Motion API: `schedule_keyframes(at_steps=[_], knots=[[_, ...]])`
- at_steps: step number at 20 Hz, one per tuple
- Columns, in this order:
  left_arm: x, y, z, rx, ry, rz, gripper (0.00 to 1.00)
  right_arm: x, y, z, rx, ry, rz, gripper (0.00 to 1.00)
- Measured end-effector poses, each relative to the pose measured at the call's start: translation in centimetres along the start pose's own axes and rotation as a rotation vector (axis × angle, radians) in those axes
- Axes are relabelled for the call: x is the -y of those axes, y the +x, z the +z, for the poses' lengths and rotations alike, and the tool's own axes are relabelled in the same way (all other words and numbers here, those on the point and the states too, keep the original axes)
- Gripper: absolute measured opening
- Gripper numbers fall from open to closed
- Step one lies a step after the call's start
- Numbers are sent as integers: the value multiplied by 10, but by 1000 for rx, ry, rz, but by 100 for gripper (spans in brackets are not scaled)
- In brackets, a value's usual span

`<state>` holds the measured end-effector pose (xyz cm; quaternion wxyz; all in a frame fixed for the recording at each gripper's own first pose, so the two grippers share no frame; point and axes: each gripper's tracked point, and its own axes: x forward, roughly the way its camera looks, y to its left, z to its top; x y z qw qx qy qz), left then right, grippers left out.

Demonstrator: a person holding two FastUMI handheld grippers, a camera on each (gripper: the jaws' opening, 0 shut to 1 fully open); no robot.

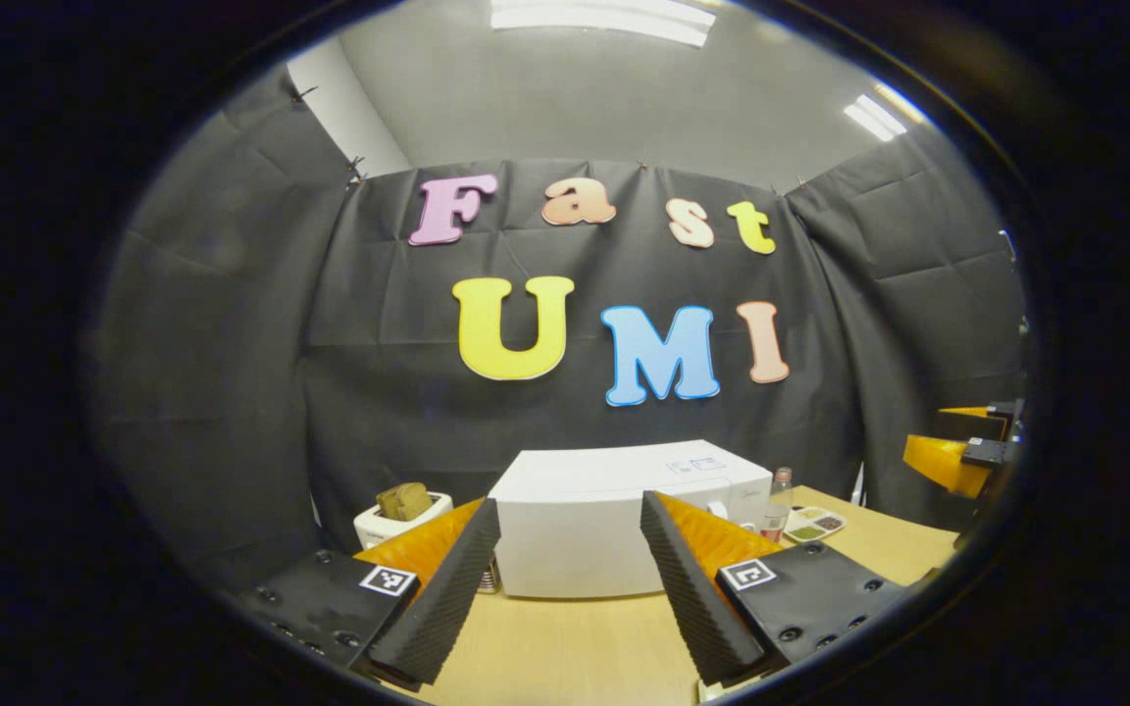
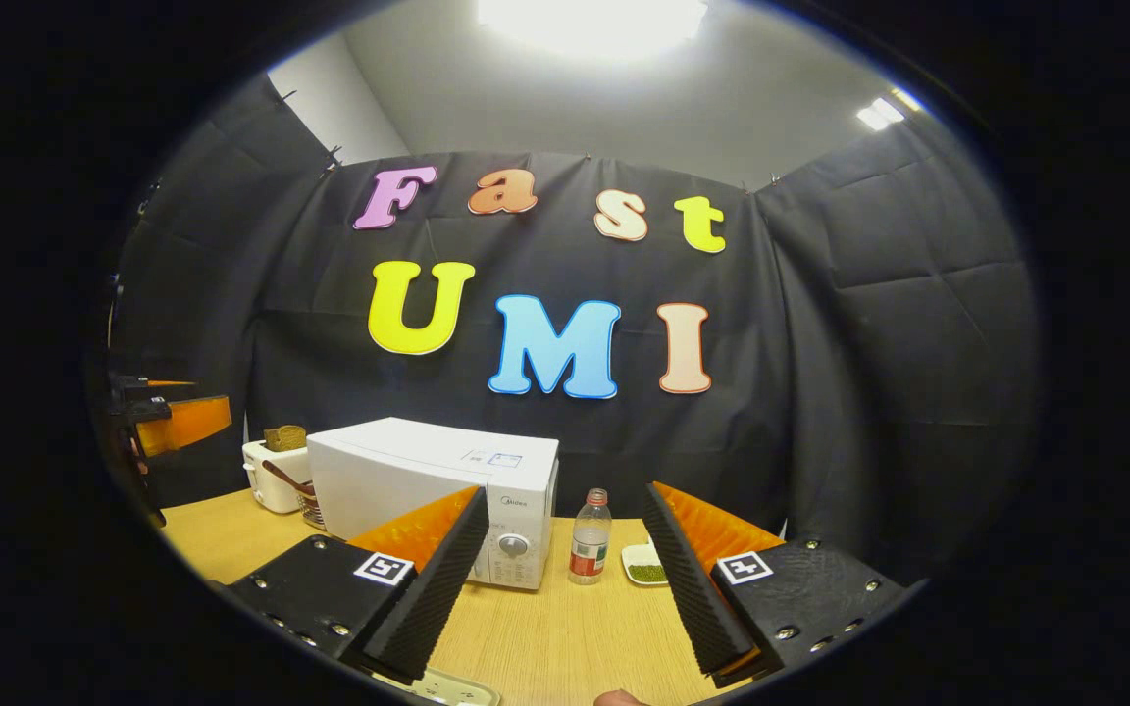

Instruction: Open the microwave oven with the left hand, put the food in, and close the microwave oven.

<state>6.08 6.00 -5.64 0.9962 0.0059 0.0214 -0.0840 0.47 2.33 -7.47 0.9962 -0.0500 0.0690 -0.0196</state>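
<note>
Microwave oven: white, door shut, lower centre of left gripper view, on table | my left gripper: wide open, empty | my right gripper: wide open, empty | handling, judged: rigid, heavy body; take the door's edge beside the control panel.

The microwave oven stood toward the back edge of the desk, ahead of my left gripper. To its left sat a toaster (bread in its slot). To its right, by the control side, stood a bottle, and beyond that a food tray lay flat.
</note>
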Motion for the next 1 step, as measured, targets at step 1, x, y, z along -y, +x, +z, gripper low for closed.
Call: schedule_keyframes(at_steps=[1], knots=[[-2, 0, -1, -2, 5, 0, 95, -1, -1, -2, -4, 4, 0, 97]])
